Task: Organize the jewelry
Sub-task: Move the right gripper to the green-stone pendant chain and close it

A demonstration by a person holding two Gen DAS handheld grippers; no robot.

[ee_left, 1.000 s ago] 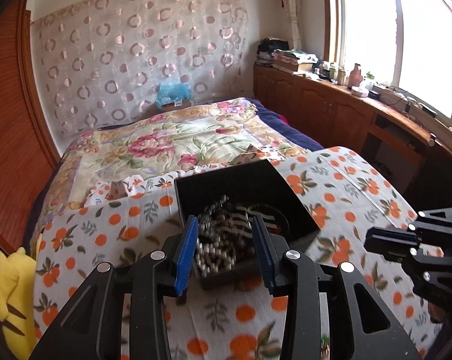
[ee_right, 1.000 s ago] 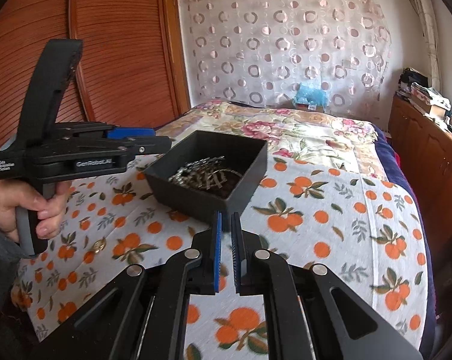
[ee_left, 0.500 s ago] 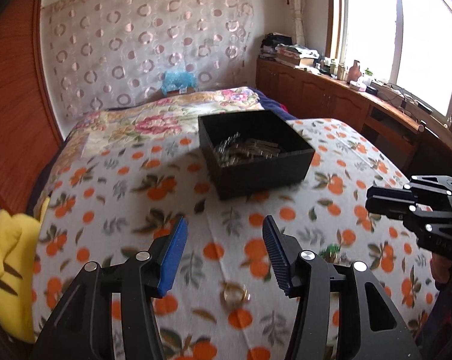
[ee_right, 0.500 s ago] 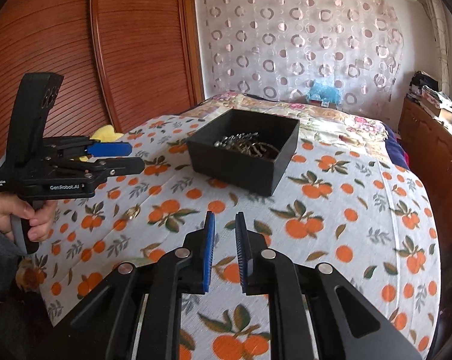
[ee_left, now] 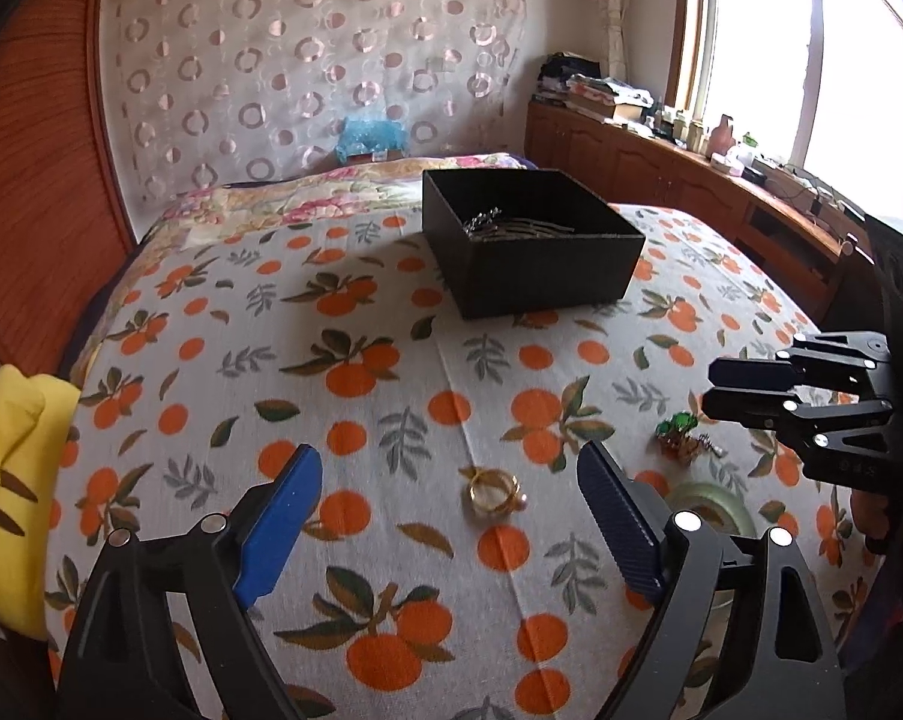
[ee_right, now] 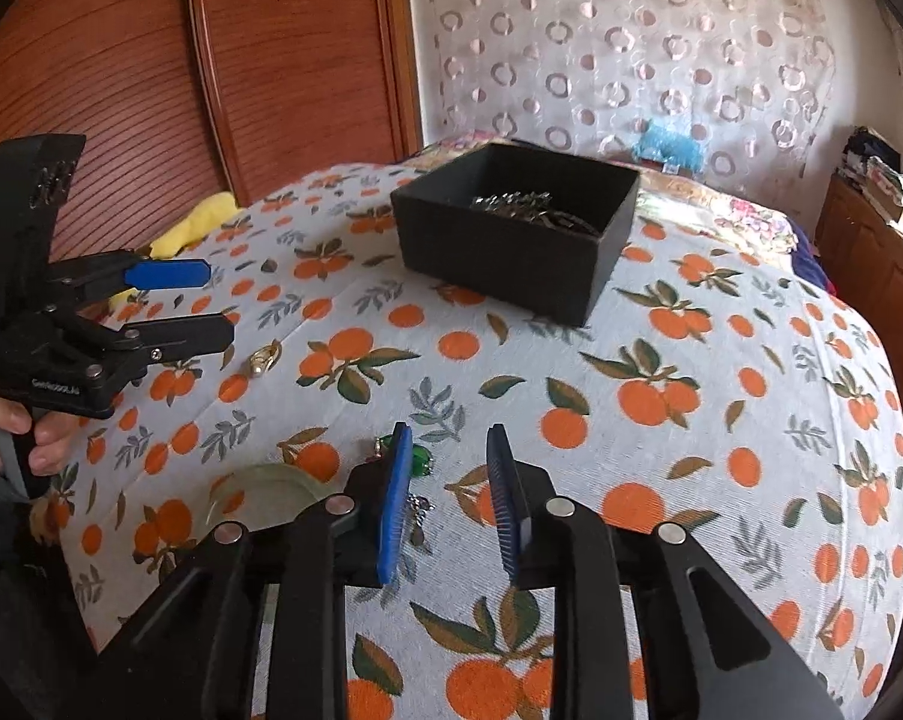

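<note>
A: Where do the jewelry pieces lie?

B: On the orange-print cloth (ee_left: 391,396). The gold ring (ee_left: 492,495) rests on the cloth between the spread jaws of the left gripper (ee_left: 445,492), touched by neither. The green charm (ee_left: 682,433) lies to its right, just under the tips of the right gripper (ee_left: 712,389). A pale green bangle (ee_left: 712,501) lies flat near the charm, partly hidden behind the left gripper's right finger.

A: And the box?

B: The black box (ee_left: 535,276) stands farther back on the cloth, well apart from the loose pieces. Silver-toned chains (ee_left: 499,223) lie inside it.

A: State of the jaws?

B: The left gripper's jaws are wide and opening; the ring sits in the gap, unpinched. The right gripper's (ee_right: 448,468) jaws stand narrowly apart and are opening. In the right wrist view the charm (ee_right: 418,459) shows just beside and partly behind the left pad; nothing is pressed between the pads.

A: What else appears in the right wrist view?

B: The left gripper (ee_right: 211,306) at the left edge, held by a hand (ee_right: 16,429), with the ring (ee_right: 264,355) on the cloth just beyond its tips. The bangle (ee_right: 259,489) lies near the bottom, partly covered by the right gripper's frame. The box (ee_right: 511,246) stands beyond.

A: Surroundings?

B: A yellow plush (ee_left: 10,480) at the cloth's left edge, a wooden wardrobe (ee_right: 241,60), a circle-print curtain (ee_left: 307,60) and a window (ee_left: 811,48).
</note>
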